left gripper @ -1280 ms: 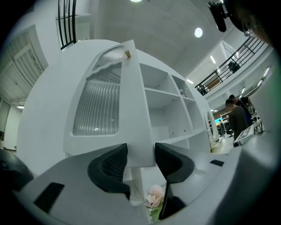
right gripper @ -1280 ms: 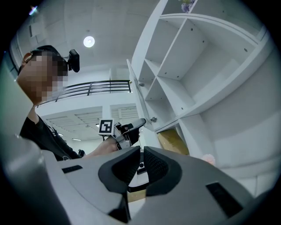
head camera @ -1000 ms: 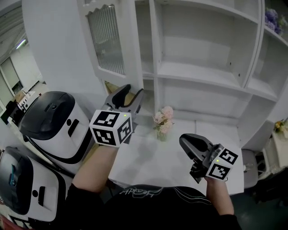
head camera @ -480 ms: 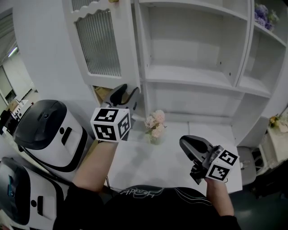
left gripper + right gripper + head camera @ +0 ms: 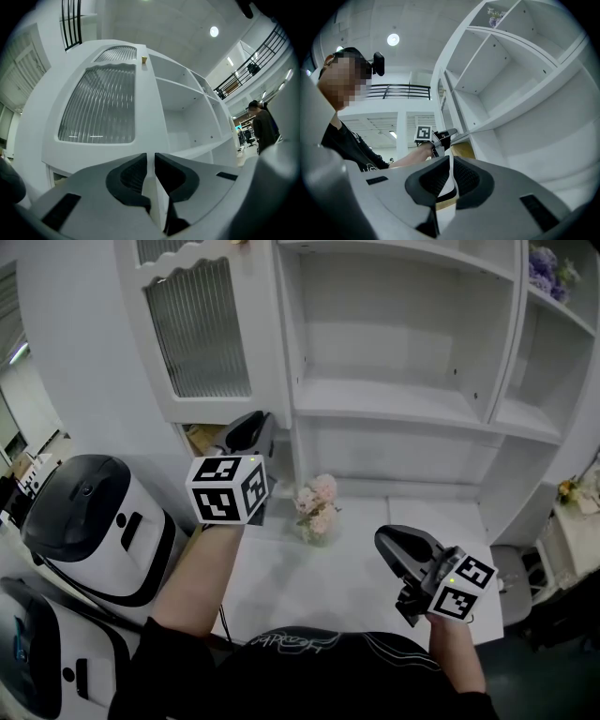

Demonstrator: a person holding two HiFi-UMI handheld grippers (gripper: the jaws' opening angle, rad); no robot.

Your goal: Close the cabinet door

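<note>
The white cabinet door (image 5: 202, 334) with a ribbed glass pane stands swung open at the left of the shelf cabinet (image 5: 394, 399). My left gripper (image 5: 255, 423) is at the door's lower right corner. Its jaws are closing, and only a thin slit shows between them. In the left gripper view the door (image 5: 98, 112) fills the left half, and its white edge runs into the slit of the left gripper (image 5: 150, 161). My right gripper (image 5: 389, 542) hovers low over the white table (image 5: 366, 568), shut and holding nothing. The right gripper (image 5: 451, 164) points toward the shelves.
A small vase of pink flowers (image 5: 316, 502) stands on the table just right of my left arm. Two black-and-white machines (image 5: 89, 512) sit on the floor at the left. Purple flowers (image 5: 544, 263) rest on an upper right shelf.
My left gripper has moved in to the door's lower corner, and its jaws have gone from wide apart to nearly together. The right gripper has barely shifted.
</note>
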